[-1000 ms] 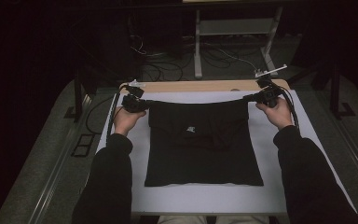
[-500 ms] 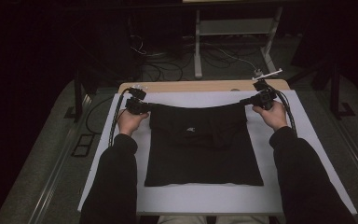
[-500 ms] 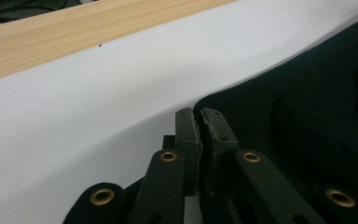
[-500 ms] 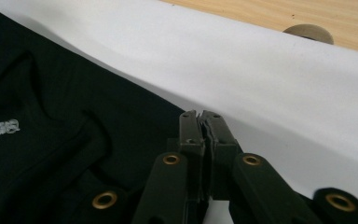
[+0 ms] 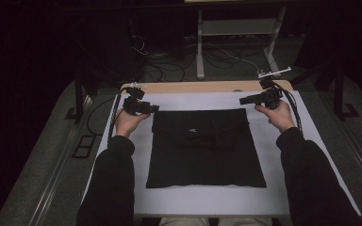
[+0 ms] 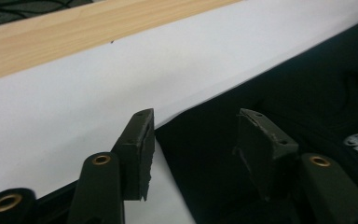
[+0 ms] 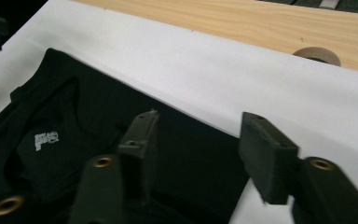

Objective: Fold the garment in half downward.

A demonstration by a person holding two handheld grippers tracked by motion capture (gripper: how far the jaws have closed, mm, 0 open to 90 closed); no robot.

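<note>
High view: a folded black garment (image 5: 206, 148) lies flat on the white sheet (image 5: 283, 197) that covers the table (image 5: 207, 87). The left gripper (image 5: 154, 108) sits just off the garment's far left corner, and the right gripper (image 5: 242, 100) just off its far right corner, each borne by one of the person's hands.

Change from the earlier frames: a second ago, and again half a second ago, both grippers were at those two far corners with jaws closed, and the garment's far edge ran between them. Now both pairs of jaws have just been opening, the corners lie flat on the sheet, and each gripper stands slightly clear of the cloth. The garment's outline is otherwise unchanged; both hands sit near their earlier places.

Left gripper view: the jaws of the left gripper (image 6: 193, 144) stand about half open and grip nothing. The garment's (image 6: 307, 107) corner lies below and between them; its edge passes close beside the left-hand pad, and the right-hand pad hangs over black cloth. White sheet (image 6: 74, 102) lies beyond.

Right gripper view: the jaws of the right gripper (image 7: 198, 149) are likewise about half open and empty. The garment (image 7: 74, 116), with a small white label (image 7: 45, 139), spreads under the left-hand jaw and between the two; the right-hand jaw stands over white sheet (image 7: 242, 79).
</note>
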